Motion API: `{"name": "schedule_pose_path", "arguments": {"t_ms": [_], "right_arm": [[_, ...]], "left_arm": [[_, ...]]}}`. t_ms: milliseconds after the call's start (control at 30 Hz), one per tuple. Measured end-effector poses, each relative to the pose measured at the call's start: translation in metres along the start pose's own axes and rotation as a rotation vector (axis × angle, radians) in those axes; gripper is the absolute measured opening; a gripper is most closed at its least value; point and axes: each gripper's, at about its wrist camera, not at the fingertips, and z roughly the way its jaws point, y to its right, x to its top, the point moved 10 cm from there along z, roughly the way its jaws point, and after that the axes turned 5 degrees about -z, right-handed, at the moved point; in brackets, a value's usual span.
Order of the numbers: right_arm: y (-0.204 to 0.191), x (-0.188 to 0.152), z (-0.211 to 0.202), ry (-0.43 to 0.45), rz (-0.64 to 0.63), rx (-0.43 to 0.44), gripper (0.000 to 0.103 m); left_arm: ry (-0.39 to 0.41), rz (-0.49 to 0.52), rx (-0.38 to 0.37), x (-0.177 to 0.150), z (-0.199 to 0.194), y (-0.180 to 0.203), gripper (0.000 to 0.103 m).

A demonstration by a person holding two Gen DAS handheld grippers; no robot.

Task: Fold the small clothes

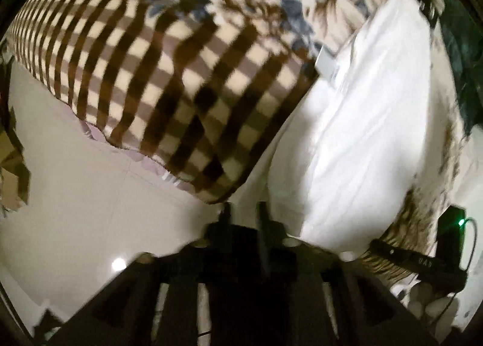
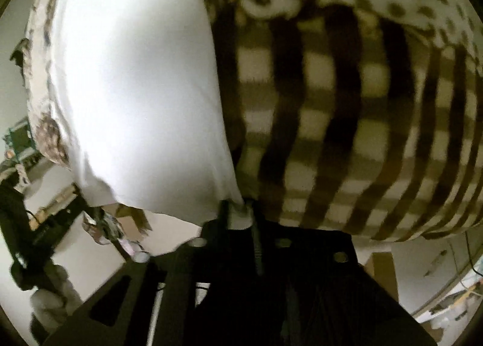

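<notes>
Right gripper (image 2: 238, 210) pinched on white cloth (image 2: 135, 89) edge — left gripper (image 1: 243, 213) also at cloth (image 1: 356, 140), grip unclear — over checked blanket (image 1: 169, 80)

Both wrist views close above checked bedspread (image 1: 169, 80), sharing white garment (image 2: 135, 89)

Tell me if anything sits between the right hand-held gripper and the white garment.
Nothing visible does. The right hand-held gripper already has the lower edge of the white garment between its fingers. The checked blanket lies beside and under the cloth, not in between.
</notes>
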Motion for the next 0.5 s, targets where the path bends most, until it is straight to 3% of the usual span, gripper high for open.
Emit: {"name": "schedule_pose_path", "arguments": {"t_ms": [33, 67, 167, 200, 233, 267, 300, 333, 400, 500], "right_arm": [[-0.001, 0.0, -0.004, 0.017, 0.004, 0.021, 0.049], [-0.001, -0.002, -0.006, 0.034, 0.006, 0.051, 0.052], [0.007, 0.007, -0.012, 0.042, 0.001, 0.109, 0.054], [0.007, 0.009, -0.009, 0.04, 0.005, 0.128, 0.054], [0.006, 0.01, -0.004, 0.037, 0.011, 0.15, 0.054], [0.004, 0.009, 0.003, 0.041, 0.018, 0.166, 0.054], [0.006, 0.009, 0.002, 0.056, 0.021, 0.158, 0.042], [0.005, 0.007, 0.005, 0.065, 0.015, 0.148, 0.022], [0.008, 0.003, 0.008, 0.062, 0.0, 0.103, 0.01], [0.01, -0.009, 0.001, 0.025, -0.046, 0.011, 0.008]], "left_arm": [[0.011, -0.013, -0.039, -0.001, -0.005, 0.002, 0.052], [0.02, -0.031, -0.088, 0.002, -0.005, 0.004, 0.067], [0.023, -0.037, -0.189, 0.011, 0.004, 0.012, 0.068], [0.018, -0.006, -0.165, 0.013, 0.013, 0.012, 0.068], [0.015, 0.029, -0.127, 0.012, 0.022, 0.011, 0.067], [0.02, 0.058, -0.09, 0.012, 0.027, 0.011, 0.058], [0.037, 0.082, -0.048, 0.012, 0.029, 0.01, 0.042], [0.05, 0.112, -0.011, 0.009, 0.03, 0.005, 0.022], [0.049, 0.132, 0.011, 0.004, 0.025, -0.004, 0.022], [0.002, 0.174, 0.033, -0.006, 0.011, -0.008, 0.024]]}}
